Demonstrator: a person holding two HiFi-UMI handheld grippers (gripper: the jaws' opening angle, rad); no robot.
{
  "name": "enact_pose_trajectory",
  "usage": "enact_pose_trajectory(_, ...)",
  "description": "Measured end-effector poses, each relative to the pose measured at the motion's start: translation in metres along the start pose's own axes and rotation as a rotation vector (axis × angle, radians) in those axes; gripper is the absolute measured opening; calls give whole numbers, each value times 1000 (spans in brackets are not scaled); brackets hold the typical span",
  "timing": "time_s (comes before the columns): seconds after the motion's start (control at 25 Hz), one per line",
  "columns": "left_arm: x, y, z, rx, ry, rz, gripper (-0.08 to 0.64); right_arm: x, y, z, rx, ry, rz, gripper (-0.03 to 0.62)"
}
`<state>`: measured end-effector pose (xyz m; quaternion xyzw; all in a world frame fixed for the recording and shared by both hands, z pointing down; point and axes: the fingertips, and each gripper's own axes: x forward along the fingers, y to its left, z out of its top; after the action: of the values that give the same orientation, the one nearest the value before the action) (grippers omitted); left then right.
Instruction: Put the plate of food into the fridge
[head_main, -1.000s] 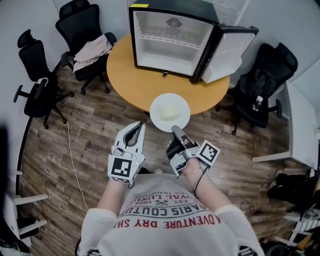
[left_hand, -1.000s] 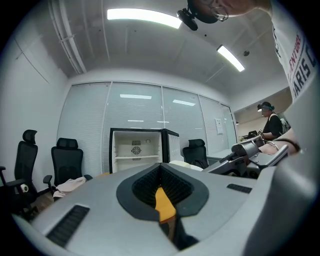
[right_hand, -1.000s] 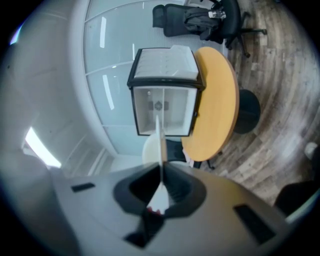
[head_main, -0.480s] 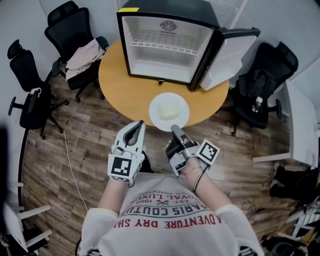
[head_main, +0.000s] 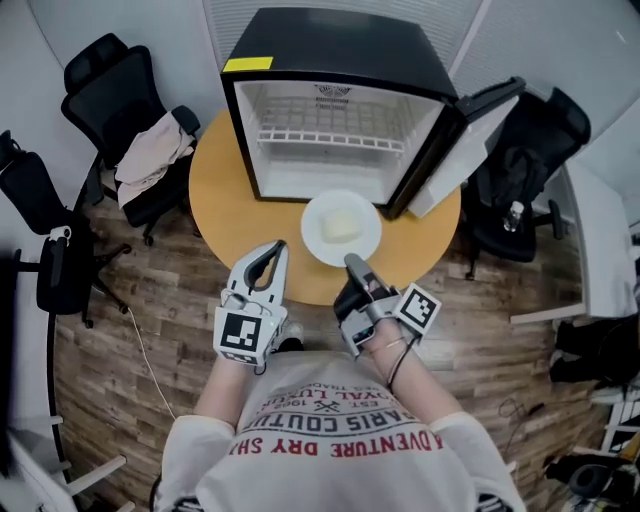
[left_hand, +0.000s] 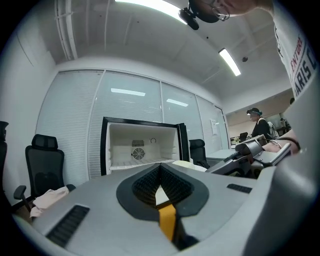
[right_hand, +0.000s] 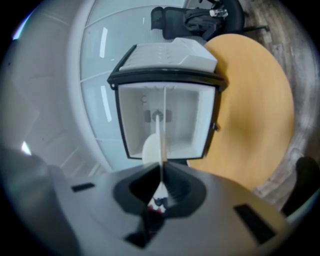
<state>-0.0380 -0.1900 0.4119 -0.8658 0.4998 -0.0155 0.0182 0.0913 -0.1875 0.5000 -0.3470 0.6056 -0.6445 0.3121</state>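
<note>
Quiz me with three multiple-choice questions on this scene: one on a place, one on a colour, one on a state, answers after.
1. Where does the small black fridge stand? A: kitchen counter. B: round wooden table. C: metal cart.
2. What colour is the sticker on the fridge's top? A: yellow. B: red. C: green.
3. The right gripper is: A: open, empty. B: shut on the round white plate's rim. C: shut on a cup.
Answers: B, its base rests on the tabletop; A, yellow patch at the top's corner; B, the plate's edge sits between closed jaws.
</note>
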Motion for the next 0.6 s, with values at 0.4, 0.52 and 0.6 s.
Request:
enact_pose_trajectory(0.4, 60, 66, -8, -2, 12, -116, 32, 79, 5, 21, 23, -114, -5, 38)
enact_pose_trajectory(0.52, 66, 81, -10, -27, 25, -110, 32, 89, 7, 25, 33, -136, -13, 38)
enact_pose_trajectory(0.6, 68, 86, -9, -44, 27, -105, 32, 94, 9, 28, 33, -143, -16, 38)
